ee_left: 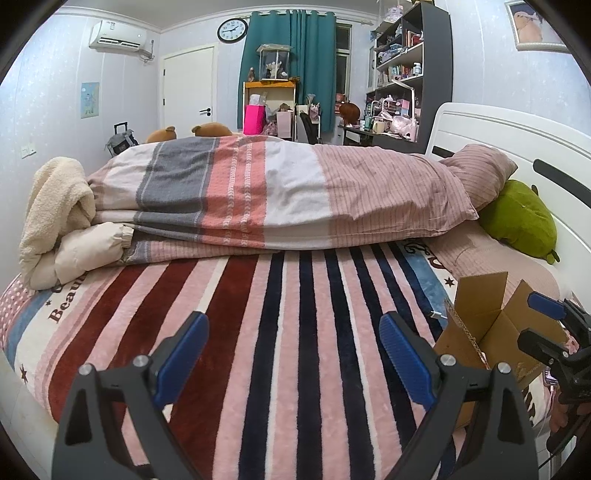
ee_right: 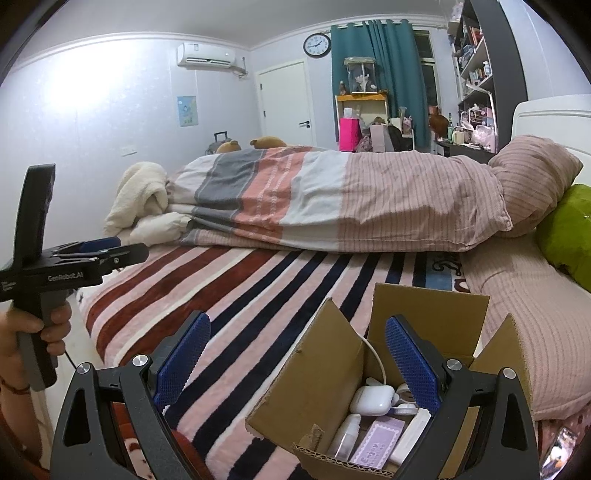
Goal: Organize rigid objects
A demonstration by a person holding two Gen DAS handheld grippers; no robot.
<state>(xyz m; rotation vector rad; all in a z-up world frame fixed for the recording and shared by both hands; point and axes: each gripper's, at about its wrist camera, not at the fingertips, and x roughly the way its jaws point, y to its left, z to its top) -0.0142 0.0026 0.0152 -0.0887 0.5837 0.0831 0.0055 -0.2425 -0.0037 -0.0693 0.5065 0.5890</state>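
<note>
The bed (ee_right: 258,280) carries it all, its striped blanket bare beside the cardboard box (ee_right: 325,373), which stands with flaps splayed so things drop straight in. Inside the box lie a white earbud case (ee_right: 371,400), a small bottle (ee_right: 345,434) and a lilac card (ee_right: 376,441), seemingly already gathered. The right claw (ee_right: 297,363) hangs wide above the box, holding nothing; the left claw (ee_left: 293,360), left of the box, is equally wide and empty.

We see pale walls | bed (ee_left: 295,314) as landmark | behind it: white door (ee_left: 189,86), teal curtain (ee_left: 291,55), wall clock (ee_left: 232,30) | air conditioner (ee_left: 118,35) above-left | shelving (ee_left: 413,66) beside headboard (ee_left: 517,147)
</note>
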